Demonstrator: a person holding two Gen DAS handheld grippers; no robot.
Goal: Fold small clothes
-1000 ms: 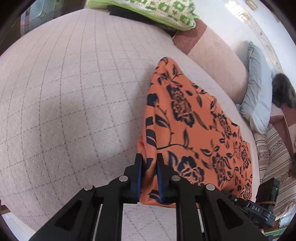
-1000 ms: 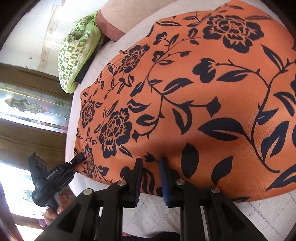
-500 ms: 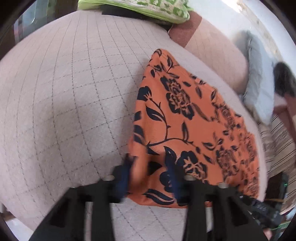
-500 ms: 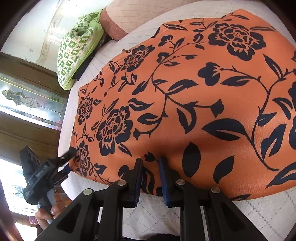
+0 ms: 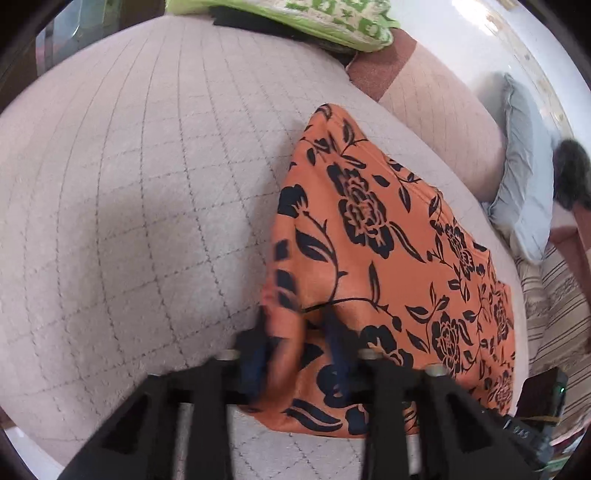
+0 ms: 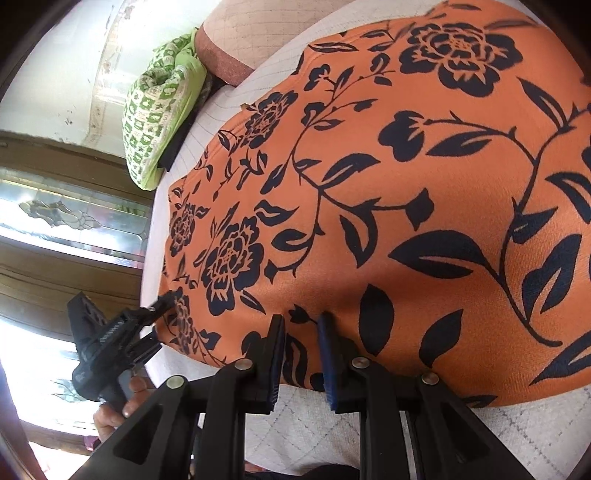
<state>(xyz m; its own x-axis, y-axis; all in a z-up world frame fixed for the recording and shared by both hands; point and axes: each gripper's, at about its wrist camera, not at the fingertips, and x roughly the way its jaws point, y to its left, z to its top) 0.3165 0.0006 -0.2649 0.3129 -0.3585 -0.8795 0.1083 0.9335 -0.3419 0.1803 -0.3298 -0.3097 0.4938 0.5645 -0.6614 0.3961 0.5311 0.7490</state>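
An orange cloth with black flowers [image 5: 388, 258] lies spread on a quilted beige bed [image 5: 129, 184]. My left gripper [image 5: 297, 350] is at the cloth's near left corner. Its blurred jaws are closing, with a bunched fold of the cloth between the pads and touching both. The right wrist view shows the same cloth [image 6: 406, 184] filling the frame. My right gripper [image 6: 301, 328] is shut on the cloth's near edge. The left gripper's body [image 6: 110, 339], held by a hand, shows at the cloth's far left corner.
A green patterned pillow [image 5: 314, 18] lies at the head of the bed beside a pink bolster [image 5: 443, 103]. A grey pillow [image 5: 524, 192] and striped bedding [image 5: 554, 306] lie to the right. A wooden-framed glass panel [image 6: 55, 214] stands past the bed's left edge.
The left jaws spread apart around the cloth corner and are now narrower again. The raised left side of the cloth has sunk flatter onto the bed. The right gripper keeps its grip.
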